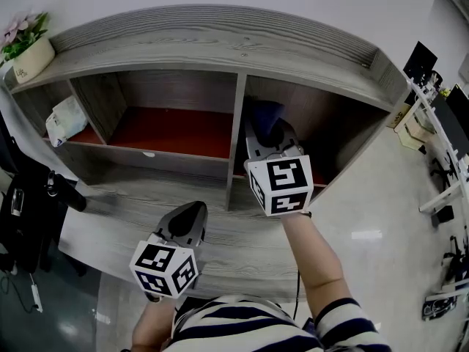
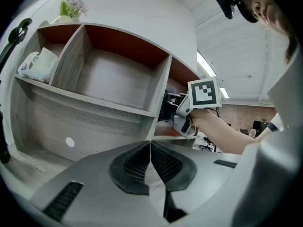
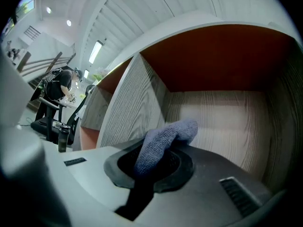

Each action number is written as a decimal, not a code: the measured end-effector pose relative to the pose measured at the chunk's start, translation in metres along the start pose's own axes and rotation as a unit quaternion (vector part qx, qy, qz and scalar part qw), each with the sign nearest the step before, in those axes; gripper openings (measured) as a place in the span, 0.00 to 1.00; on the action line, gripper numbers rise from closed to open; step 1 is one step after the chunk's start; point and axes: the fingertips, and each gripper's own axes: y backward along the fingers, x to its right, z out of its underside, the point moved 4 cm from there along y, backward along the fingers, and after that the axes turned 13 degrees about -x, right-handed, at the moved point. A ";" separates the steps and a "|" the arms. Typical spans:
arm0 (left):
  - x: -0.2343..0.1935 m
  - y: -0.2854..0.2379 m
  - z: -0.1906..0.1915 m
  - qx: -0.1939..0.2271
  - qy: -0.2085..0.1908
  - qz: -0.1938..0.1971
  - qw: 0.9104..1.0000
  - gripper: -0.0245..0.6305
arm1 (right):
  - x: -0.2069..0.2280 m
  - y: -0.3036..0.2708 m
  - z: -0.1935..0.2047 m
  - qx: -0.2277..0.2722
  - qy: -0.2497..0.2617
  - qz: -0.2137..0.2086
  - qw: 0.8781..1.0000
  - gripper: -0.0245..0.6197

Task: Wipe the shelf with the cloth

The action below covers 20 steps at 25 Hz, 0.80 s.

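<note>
The right tongs [image 3: 152,167] pinch the cloth [image 3: 165,138] inside the right bay of the shelf [image 1: 236,123]; the left tongs [image 2: 150,164] sit closed and empty. Soft, light and limp, the cloth likely handles best gripped by a bunched fold.

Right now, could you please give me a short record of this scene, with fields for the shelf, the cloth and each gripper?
shelf: grey wood, three compartments in view, reddish inner panels
cloth: blue, bunched, sticks out past the jaws
right gripper: shut on the cloth, reached into the right compartment
left gripper: jaws together, empty, held low in front of the shelf
white packet: in the left compartment
flower pot: on the shelf top, left end
cloth contact: cannot tell whether it touches a surface
</note>
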 end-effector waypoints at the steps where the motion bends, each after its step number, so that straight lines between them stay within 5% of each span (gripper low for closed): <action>1: 0.000 0.000 0.000 0.000 0.000 0.001 1.000 0.07 | -0.001 0.000 0.003 -0.008 0.006 -0.003 1.000 0.11; 20: 0.001 -0.002 0.000 -0.001 -0.002 0.003 1.000 0.06 | -0.029 -0.004 0.052 -0.164 0.128 -0.060 0.976 0.11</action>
